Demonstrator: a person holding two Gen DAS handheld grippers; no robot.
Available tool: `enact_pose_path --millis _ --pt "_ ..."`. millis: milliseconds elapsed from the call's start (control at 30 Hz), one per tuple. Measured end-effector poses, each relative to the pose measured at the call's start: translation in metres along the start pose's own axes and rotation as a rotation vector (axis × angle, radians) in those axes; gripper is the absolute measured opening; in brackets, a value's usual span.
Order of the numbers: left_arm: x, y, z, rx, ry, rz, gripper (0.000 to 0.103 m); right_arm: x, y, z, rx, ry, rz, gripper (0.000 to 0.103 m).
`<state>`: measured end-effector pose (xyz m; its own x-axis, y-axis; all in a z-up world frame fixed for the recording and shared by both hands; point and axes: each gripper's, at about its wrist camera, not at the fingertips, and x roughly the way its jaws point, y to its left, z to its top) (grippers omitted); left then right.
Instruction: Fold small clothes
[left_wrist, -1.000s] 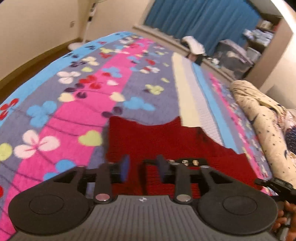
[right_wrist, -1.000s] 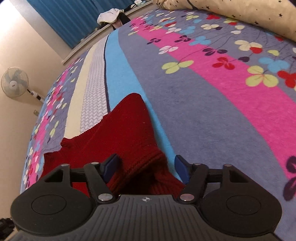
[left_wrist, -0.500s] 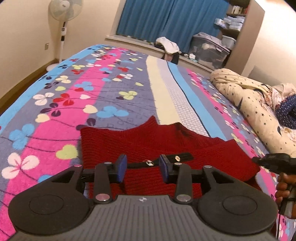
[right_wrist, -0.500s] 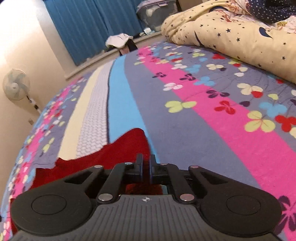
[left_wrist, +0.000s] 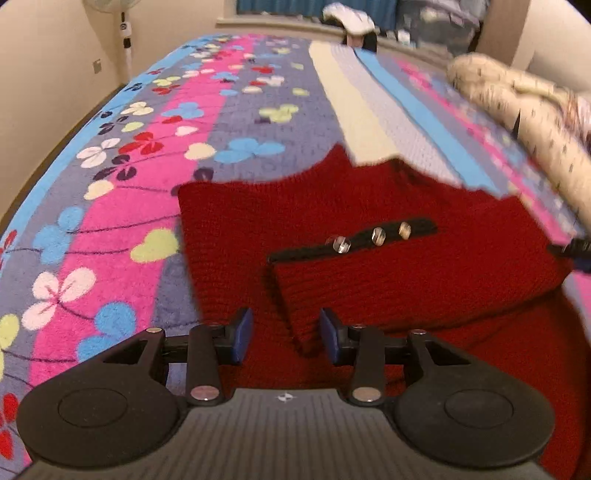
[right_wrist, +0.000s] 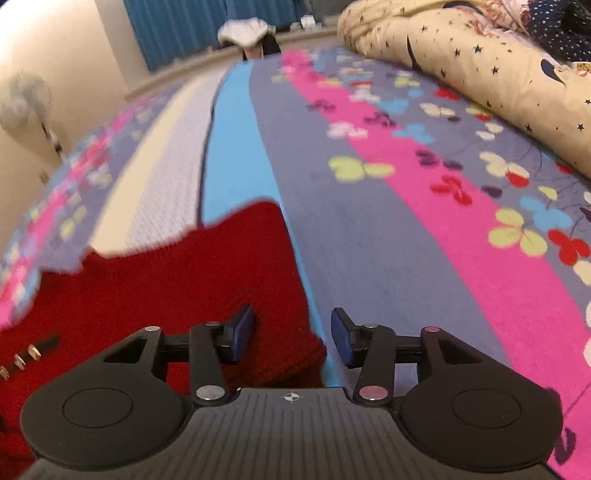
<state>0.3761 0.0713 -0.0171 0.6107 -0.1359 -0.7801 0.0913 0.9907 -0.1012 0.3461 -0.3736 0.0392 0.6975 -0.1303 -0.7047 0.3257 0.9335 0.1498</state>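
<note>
Red sweater (left_wrist: 369, 221) lies under both spread, empty claws, left claw (left_wrist: 286, 334) and right claw (right_wrist: 293, 338).

Both wrist views look low and close across the bedspread (left_wrist: 236, 110), sharing the red sweater (right_wrist: 177, 280).

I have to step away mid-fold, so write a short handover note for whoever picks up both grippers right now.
Left gripper: open, holding nothing, over the near part of the red sweater.
Right gripper: open, empty, at the sweater's right edge.
The sweater lies on the flowered bedspread. One sleeve, its black cuff bearing three shiny buttons, is folded across the body.
Done: that sleeve fold.
Left: probably the remaining folds; whether the other sleeve is in cannot be told from these views.
</note>
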Motion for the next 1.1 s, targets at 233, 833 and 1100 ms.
enact_pose_path --millis 233,833,1100 --pt "0.001 -0.001 0.003 -0.040 -0.046 -0.076 0.064 0.001 -0.004 -0.001 0.014 0.006 -0.009 0.054" --pt "0.005 -0.011 0.005 0.013 -0.056 0.039 0.016 -0.001 0.007 -0.003 -0.076 -0.021 -0.037 0.055" --pt "-0.022 -0.023 0.008 0.068 -0.223 0.003 0.030 0.000 0.008 -0.003 -0.083 -0.021 -0.038 0.056"
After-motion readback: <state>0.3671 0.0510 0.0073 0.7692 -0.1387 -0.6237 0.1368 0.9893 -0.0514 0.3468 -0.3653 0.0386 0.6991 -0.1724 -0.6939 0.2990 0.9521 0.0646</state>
